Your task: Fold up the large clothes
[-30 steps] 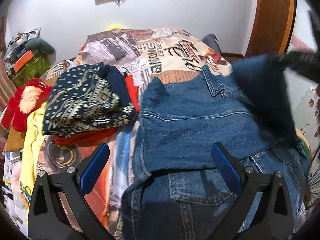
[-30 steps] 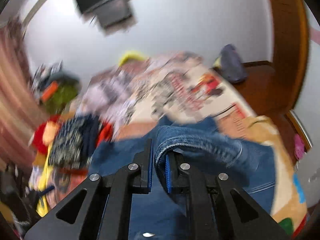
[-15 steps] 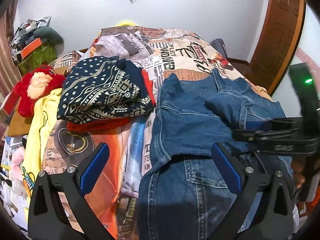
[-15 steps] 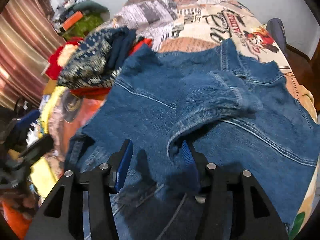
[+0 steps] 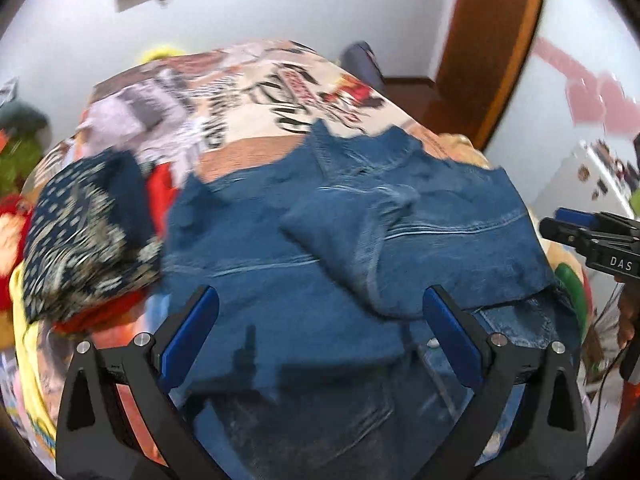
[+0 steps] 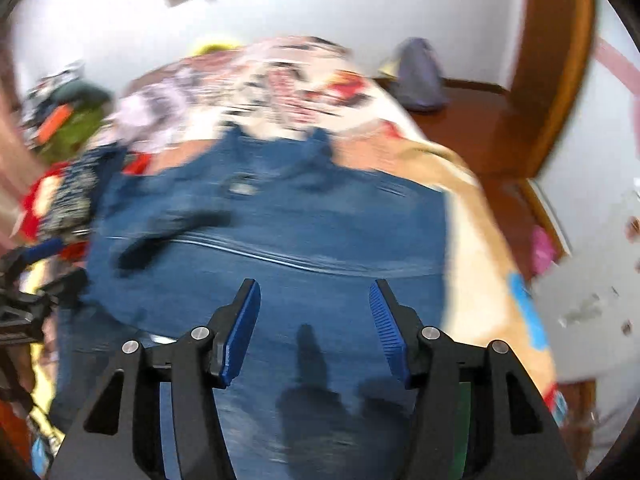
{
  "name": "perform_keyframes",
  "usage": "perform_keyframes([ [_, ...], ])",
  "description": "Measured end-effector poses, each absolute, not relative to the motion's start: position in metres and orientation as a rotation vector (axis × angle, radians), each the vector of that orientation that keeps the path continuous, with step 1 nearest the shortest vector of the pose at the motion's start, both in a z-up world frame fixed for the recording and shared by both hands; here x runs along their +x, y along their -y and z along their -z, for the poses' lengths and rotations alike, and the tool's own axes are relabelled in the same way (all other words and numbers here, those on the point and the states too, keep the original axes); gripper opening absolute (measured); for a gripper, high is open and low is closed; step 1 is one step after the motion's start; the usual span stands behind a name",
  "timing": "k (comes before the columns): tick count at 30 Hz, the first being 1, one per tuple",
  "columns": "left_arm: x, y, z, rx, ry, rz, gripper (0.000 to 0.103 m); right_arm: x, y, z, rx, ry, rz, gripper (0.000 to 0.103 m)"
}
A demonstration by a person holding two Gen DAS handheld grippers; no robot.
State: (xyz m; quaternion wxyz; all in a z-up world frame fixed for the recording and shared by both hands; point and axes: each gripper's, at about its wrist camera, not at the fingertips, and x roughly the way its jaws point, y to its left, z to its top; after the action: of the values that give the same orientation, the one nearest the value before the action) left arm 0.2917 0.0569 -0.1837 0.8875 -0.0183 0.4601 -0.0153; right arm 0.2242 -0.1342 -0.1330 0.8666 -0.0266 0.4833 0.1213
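A blue denim jacket (image 5: 280, 280) lies on the printed bed cover (image 5: 240, 92), with one sleeve (image 5: 352, 216) folded across its back. It also shows, blurred, in the right wrist view (image 6: 280, 248). My left gripper (image 5: 320, 332) is open and empty just above the jacket's near part. My right gripper (image 6: 314, 320) is open and empty above the jacket's right half; it also shows at the right edge of the left wrist view (image 5: 560, 222).
A pile of folded clothes, navy patterned (image 5: 84, 236) over red, lies left of the jacket. Yellow cloth (image 5: 24, 340) and a red plush toy (image 5: 8, 216) are at the bed's left edge. A wooden door frame (image 5: 480, 60) stands at the back right.
My right gripper let go of the sleeve, which now lies across the jacket, opened wider and drew back to the right. Both views have tilted upward.
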Motion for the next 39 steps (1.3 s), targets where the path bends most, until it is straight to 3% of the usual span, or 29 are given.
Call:
perform_keyframes([
  [6, 0.342, -0.028, 0.217, 0.088, -1.02, -0.008, 0.099, 0.232, 0.181, 0.178, -0.021, -1.124, -0.142, 0.053],
  [11, 0.362, -0.043, 0.233, 0.107, -1.059, -0.07, 0.068, 0.229, 0.193, 0.207, 0.028, -1.183, -0.139, 0.054],
  [13, 0.361, -0.058, 0.231, 0.033, -1.054, -0.062, 0.049, 0.228, 0.194, 0.209, 0.049, -1.169, -0.138, 0.058],
  [20, 0.33, -0.086, 0.207, -0.14, -0.981, 0.004, 0.025, 0.228, 0.198, 0.211, 0.088, -1.154, -0.15, 0.063],
  [25, 0.302, -0.108, 0.203, -0.233, -0.945, -0.006, 0.023, 0.225, 0.199, 0.213, 0.088, -1.141, -0.144, 0.063],
  [32, 0.28, -0.138, 0.238, -0.395, -1.018, 0.017, 0.023, 0.223, 0.2, 0.214, 0.097, -1.138, -0.137, 0.063],
  [36, 0.279, -0.155, 0.243, -0.521, -1.002, 0.037, 0.035, 0.222, 0.199, 0.213, 0.089, -1.139, -0.131, 0.064],
  [39, 0.281, -0.161, 0.24, -0.542, -0.985, 0.019, 0.034, 0.222, 0.198, 0.212, 0.092, -1.143, -0.125, 0.064],
])
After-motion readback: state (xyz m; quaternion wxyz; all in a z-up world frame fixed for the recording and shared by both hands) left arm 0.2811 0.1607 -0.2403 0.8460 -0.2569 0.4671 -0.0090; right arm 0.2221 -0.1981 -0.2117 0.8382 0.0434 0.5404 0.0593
